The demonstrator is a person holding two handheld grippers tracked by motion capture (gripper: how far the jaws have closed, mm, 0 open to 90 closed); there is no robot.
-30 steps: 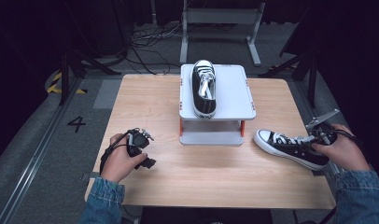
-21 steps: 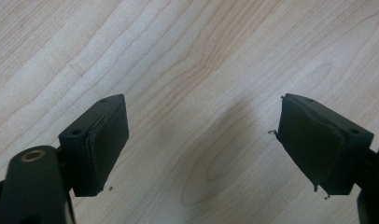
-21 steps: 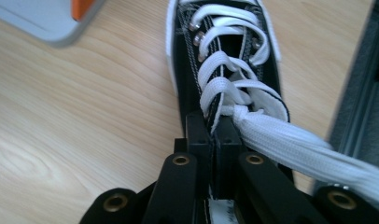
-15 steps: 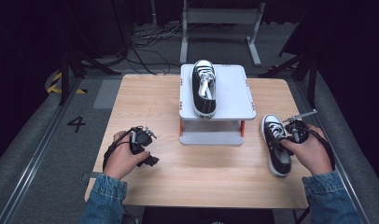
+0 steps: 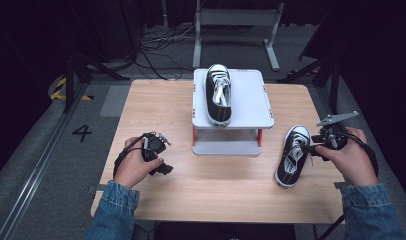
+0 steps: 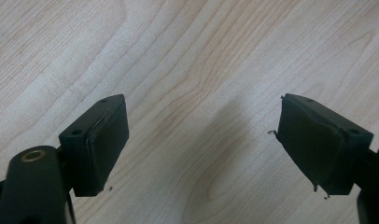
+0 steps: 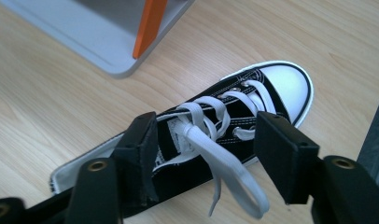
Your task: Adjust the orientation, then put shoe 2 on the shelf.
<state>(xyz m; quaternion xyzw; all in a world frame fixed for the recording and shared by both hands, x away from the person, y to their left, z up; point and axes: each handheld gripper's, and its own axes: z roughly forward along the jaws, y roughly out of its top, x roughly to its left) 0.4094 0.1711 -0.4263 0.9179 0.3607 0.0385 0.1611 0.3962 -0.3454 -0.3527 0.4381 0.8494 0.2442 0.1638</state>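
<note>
My left gripper (image 5: pixel 158 161) sits in the lower left of the high view, held in my left hand (image 5: pixel 133 167) over the bare wooden table (image 5: pixel 156 107). In the left gripper view its two black fingers (image 6: pixel 96 144) are spread wide apart, and there is just wood between them. My right gripper (image 5: pixel 316 147) is at the right side of the high view, in my right hand (image 5: pixel 350 157), right next to a black shoe (image 5: pixel 292 155) with a white toe and white laces. That shoe lies on the table near the right edge, with its toe pointing to the top of the frame. In the right gripper view my fingers (image 7: pixel 141 158) go down on both sides of the shoe (image 7: pixel 234 116), around the part with the laces. One finger touches the side of the shoe. I cannot tell if the other one is pressing on it too, so I cannot tell if I am pinching it. In the middle of the high view stands a grey stand (image 5: pixel 246 102) with orange legs. A second black shoe (image 5: pixel 218 95) lies on its top, on the left half, toe to the top of the frame. A corner of the stand (image 7: pixel 99 32) shows in the upper left of the right gripper view.
</note>
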